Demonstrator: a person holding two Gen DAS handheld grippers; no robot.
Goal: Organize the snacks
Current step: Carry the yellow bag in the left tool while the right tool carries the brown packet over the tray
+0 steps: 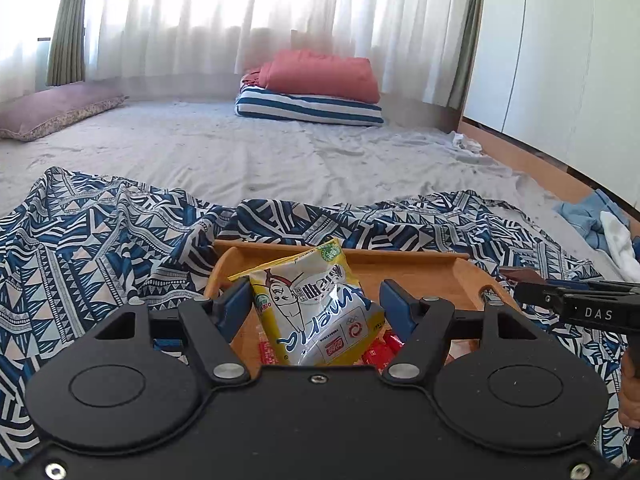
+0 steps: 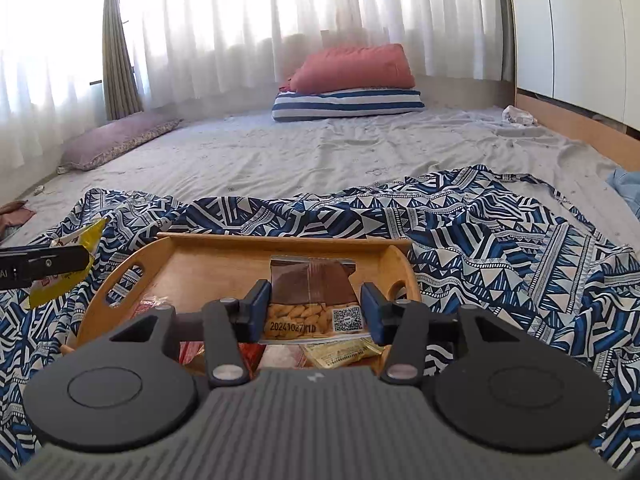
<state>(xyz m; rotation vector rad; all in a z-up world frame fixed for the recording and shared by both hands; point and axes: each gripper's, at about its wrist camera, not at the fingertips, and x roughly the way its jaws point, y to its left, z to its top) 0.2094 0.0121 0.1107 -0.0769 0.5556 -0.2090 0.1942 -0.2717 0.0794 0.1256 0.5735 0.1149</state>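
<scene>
A wooden tray [image 1: 420,270] lies on a blue patterned cloth on the bed; it also shows in the right wrist view [image 2: 224,260]. My left gripper [image 1: 316,300] is shut on a yellow and white snack bag [image 1: 316,312] and holds it above the tray's left part. From the right wrist view the same bag [image 2: 64,268] hangs at the far left. My right gripper [image 2: 316,308] is shut on a brown nut packet [image 2: 312,300] with a clear window, over the tray's near part. Red wrapped snacks [image 1: 380,350] and a yellow sachet [image 2: 344,354] lie in the tray.
The blue patterned cloth [image 2: 500,248] is rumpled around the tray. Farther back lie grey bedding, a red pillow on a striped one [image 2: 352,84], and a purple pillow [image 2: 116,140] at the left. A white wardrobe [image 1: 560,60] stands at the right. Loose clothes [image 1: 600,228] lie at the bed's right edge.
</scene>
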